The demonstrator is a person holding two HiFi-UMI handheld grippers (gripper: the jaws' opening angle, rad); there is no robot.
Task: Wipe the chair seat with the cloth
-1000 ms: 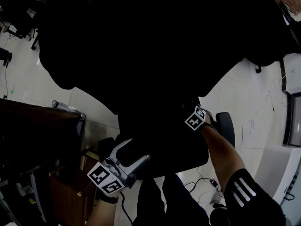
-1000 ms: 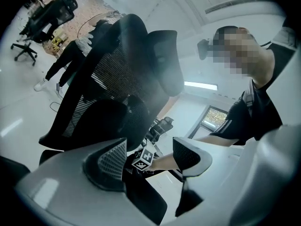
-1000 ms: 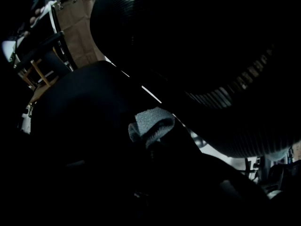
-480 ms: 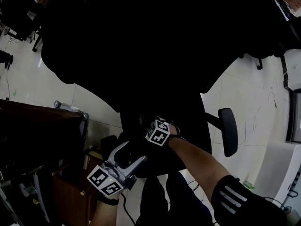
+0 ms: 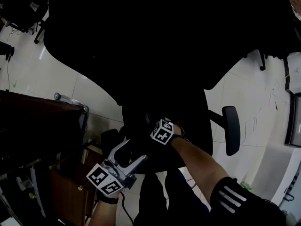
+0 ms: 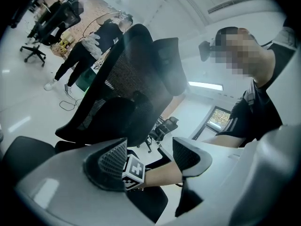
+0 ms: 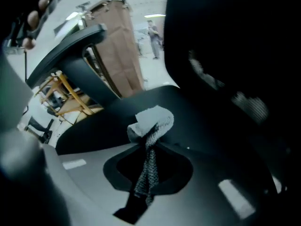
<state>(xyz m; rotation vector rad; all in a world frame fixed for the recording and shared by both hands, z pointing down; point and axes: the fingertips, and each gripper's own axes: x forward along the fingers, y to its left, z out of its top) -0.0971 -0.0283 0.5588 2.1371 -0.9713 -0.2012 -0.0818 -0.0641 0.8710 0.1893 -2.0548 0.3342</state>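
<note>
A black office chair fills the head view, its backrest (image 5: pixel 164 41) over the dark seat (image 5: pixel 188 126). My right gripper (image 7: pixel 148 145) is shut on a grey-white cloth (image 7: pixel 151 121), which bunches past the jaw tips and rests against the black seat (image 7: pixel 108 121). In the head view only that gripper's marker cube (image 5: pixel 162 131) shows, over the seat's left half. My left gripper (image 5: pixel 134 150) hangs open and holds nothing off the seat's front left corner. Its fingers (image 6: pixel 110 161) frame the right gripper's cube (image 6: pixel 134 171) and forearm.
An armrest (image 5: pixel 230 128) sticks out at the seat's right, another armrest (image 7: pixel 70 41) on its left. A dark desk (image 5: pixel 37 121) and a brown cabinet (image 5: pixel 66 192) stand at the left. Cables (image 5: pixel 202 182) lie on the white tile floor. People (image 6: pixel 89 46) stand far behind.
My right gripper has swept left across the seat with the cloth, from the right side to the left half, then nearly stopped. The left gripper has stayed put.
</note>
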